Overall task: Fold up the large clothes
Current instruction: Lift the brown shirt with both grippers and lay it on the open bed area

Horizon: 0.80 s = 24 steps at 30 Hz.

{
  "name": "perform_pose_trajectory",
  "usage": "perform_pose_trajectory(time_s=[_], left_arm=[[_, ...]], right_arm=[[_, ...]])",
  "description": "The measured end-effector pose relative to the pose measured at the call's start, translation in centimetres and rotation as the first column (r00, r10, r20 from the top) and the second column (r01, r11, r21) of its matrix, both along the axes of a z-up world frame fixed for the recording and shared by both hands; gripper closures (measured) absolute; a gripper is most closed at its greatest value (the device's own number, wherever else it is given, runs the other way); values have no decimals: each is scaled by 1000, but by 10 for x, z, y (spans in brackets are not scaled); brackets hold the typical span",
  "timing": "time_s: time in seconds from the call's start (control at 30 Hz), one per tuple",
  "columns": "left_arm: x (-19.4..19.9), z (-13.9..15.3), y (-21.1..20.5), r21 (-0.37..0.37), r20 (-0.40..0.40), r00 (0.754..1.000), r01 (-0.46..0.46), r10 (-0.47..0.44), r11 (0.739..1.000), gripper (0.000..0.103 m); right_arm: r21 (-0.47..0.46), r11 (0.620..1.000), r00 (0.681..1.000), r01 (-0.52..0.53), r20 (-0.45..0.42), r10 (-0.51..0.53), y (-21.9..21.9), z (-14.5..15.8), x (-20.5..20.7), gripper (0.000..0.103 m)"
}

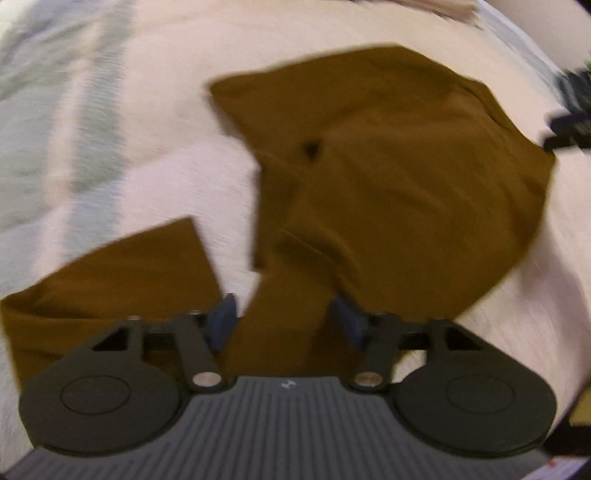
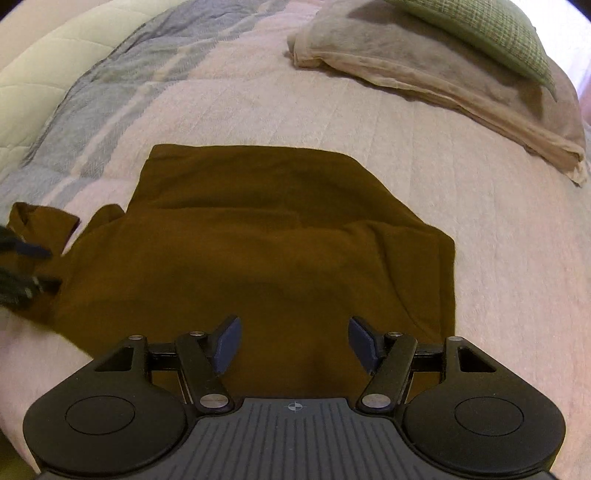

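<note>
**Brown garment half-folded on bed, both grippers spread**

Left wrist view: blurry frame. Left gripper [image 1: 284,321] has its jaws apart, blue pads [image 1: 221,323] wide. A strip of the brown garment [image 1: 388,177] runs up between the pads, but neither pad is visibly pressing on it, so no clamp. Garment lies rumpled on the pink bedspread [image 1: 177,62], with one sleeve [image 1: 122,269] splayed out to the left. Right gripper shows as a dark blur at the right edge [image 1: 570,122], just beside the cloth's corner.

Right wrist view: sharp. Right gripper [image 2: 293,343] jaws apart, nothing between them, hovering over the garment's near edge. Brown garment [image 2: 258,251] lies mostly flat mid-bed, right side folded over itself. Left gripper [image 2: 26,266] at the left edge by the sleeve [image 2: 44,225]. Beige folded blanket [image 2: 443,74] with a green checked pillow [image 2: 491,33] on top at far right, well apart from the garment. Blue striped band [image 2: 122,85] of bedding far left.
</note>
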State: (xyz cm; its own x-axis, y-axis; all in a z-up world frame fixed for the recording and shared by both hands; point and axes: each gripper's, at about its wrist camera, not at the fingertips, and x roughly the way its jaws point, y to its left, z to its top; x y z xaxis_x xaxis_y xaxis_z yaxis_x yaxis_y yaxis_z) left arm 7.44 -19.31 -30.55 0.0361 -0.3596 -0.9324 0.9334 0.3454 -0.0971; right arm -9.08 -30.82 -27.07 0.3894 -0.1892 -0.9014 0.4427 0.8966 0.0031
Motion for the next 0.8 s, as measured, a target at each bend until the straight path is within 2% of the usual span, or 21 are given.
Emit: perform_pose_trajectory(time_s=[0.03, 0.07, 0.1, 0.2, 0.3, 0.37, 0.47, 0.53, 0.63, 0.7, 0.73, 0.8], left_arm=[[-2, 0, 0, -5, -8, 1000, 27, -27, 1000, 80], [-4, 1, 1, -8, -19, 999, 44, -44, 999, 88], [-7, 4, 2, -14, -35, 998, 54, -54, 998, 100], [-23, 20, 11, -70, -60, 996, 59, -64, 996, 102], [-48, 41, 24, -149, -53, 994, 87, -96, 985, 102], [-65, 50, 32, -180, -43, 992, 109, -118, 978, 102], [-87, 55, 40, -208, 17, 986, 166, -166, 964, 102], [-95, 55, 43, -218, 27, 983, 181, -180, 959, 102], [-99, 58, 44, -234, 29, 981, 193, -191, 953, 102], [-96, 60, 44, -239, 24, 979, 203, -204, 950, 102], [-96, 62, 45, -240, 21, 977, 210, -211, 948, 102], [-90, 70, 47, -258, -2, 974, 219, -227, 941, 99]], right_arm=[[12, 1000, 1000, 8, -1, -8, 4, -1, 4, 41], [31, 999, 1000, 17, 4, -17, 8, -1, 6, 41], [49, 999, 1000, 25, 8, -25, 13, -1, 9, 41], [139, 989, 997, 57, 39, -63, 26, 3, 14, 41], [263, 961, 991, 90, 76, -114, 38, 8, 22, 41], [347, 933, 985, 97, 99, -139, 49, 8, 32, 39], [466, 879, 980, 102, 105, -169, 64, 1, 49, 37], [516, 848, 979, 119, 83, -188, 73, -9, 61, 37], [531, 836, 981, 139, 44, -191, 81, -24, 74, 38], [553, 818, 981, 160, 7, -196, 82, -33, 75, 73], [557, 812, 980, 172, -14, -198, 81, -34, 74, 99], [515, 841, 982, 166, -8, -190, 82, -23, 67, 100]])
